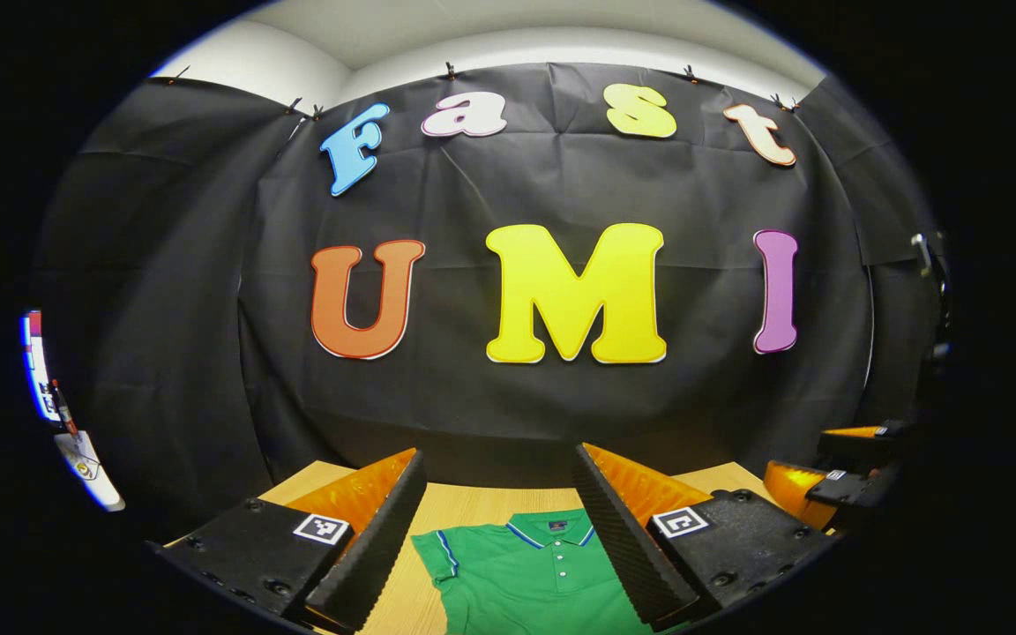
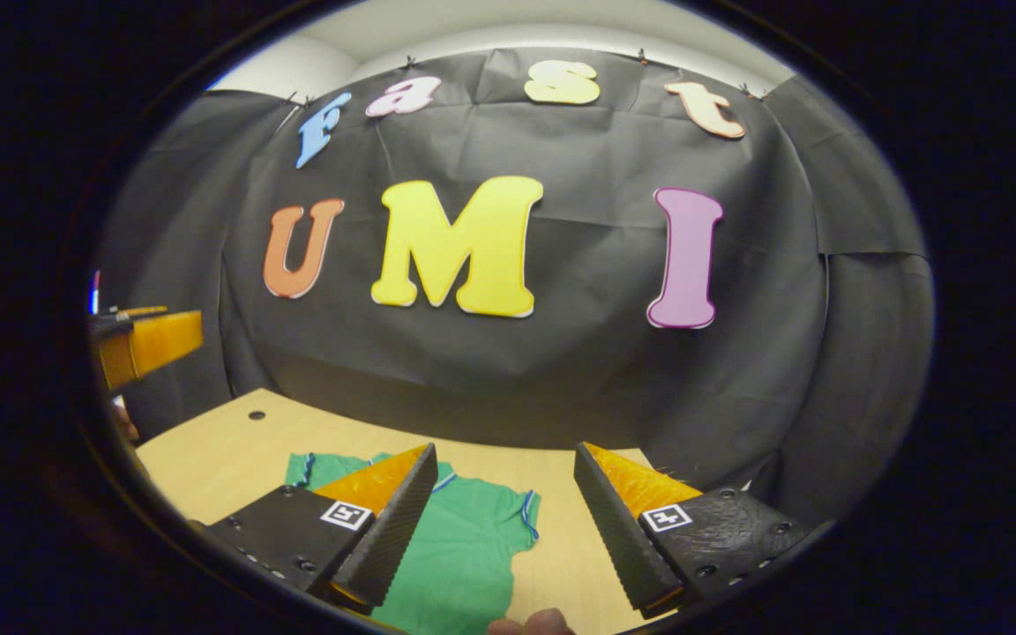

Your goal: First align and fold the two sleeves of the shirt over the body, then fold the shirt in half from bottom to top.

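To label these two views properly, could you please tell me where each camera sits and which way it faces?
Left gripper view: rides on the left tongs, held above the table, facing the wall; between its open fingers lies the shirt, collar up; the right tongs show at right.
Right gripper view: rides on the right tongs, open, facing the wall across the shirt's sleeve; a fingertip shows at the bottom, the left tongs at left.
Shared: shirt, table, wall.

Even overhead light, sharp centre — strong fisheye bending at edges, rims dim.
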`<control>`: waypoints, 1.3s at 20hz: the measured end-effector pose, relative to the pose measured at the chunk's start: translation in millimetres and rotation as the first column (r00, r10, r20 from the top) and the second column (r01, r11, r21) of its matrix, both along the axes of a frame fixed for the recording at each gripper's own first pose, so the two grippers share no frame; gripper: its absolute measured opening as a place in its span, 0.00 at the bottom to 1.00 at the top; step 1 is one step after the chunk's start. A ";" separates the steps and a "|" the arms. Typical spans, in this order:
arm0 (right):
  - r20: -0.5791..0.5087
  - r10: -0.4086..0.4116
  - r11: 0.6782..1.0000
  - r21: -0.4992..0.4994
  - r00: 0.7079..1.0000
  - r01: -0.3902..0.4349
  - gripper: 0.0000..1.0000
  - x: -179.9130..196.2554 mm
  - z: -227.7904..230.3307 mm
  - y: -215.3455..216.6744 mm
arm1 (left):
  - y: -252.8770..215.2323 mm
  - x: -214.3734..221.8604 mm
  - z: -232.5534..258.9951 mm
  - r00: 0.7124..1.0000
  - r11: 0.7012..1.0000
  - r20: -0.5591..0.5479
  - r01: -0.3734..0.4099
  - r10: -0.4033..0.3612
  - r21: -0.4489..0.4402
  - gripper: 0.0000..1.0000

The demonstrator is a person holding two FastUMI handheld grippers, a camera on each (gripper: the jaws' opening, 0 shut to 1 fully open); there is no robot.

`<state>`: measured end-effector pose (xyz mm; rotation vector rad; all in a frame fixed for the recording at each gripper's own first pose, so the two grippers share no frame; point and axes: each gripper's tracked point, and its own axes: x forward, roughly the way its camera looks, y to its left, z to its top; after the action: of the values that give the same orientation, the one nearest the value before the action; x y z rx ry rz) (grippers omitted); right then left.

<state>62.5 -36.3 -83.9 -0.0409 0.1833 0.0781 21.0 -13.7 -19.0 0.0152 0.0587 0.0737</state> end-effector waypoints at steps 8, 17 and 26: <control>-0.179 -0.002 1.000 -0.030 0.984 -0.004 0.95 63.7 -100.8 -31.0 | -5.6 9.1 -7.5 1.000 0.999 -0.022 -0.017 0.018 0.032 1.00; -0.390 0.062 0.996 -0.042 0.919 -0.085 0.96 138.2 -220.5 -34.8 | -10.0 20.2 -13.0 0.997 0.996 -0.041 -0.058 0.061 0.072 1.00; -0.542 0.135 0.987 0.005 0.830 -0.158 0.65 161.0 -285.4 -29.5 | -20.7 30.5 -20.4 0.994 0.992 -0.072 -0.069 0.077 0.109 1.00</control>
<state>223.5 -65.9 -369.2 -0.0727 0.7537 0.2409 51.5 -34.5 -39.4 0.1221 0.1310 0.1493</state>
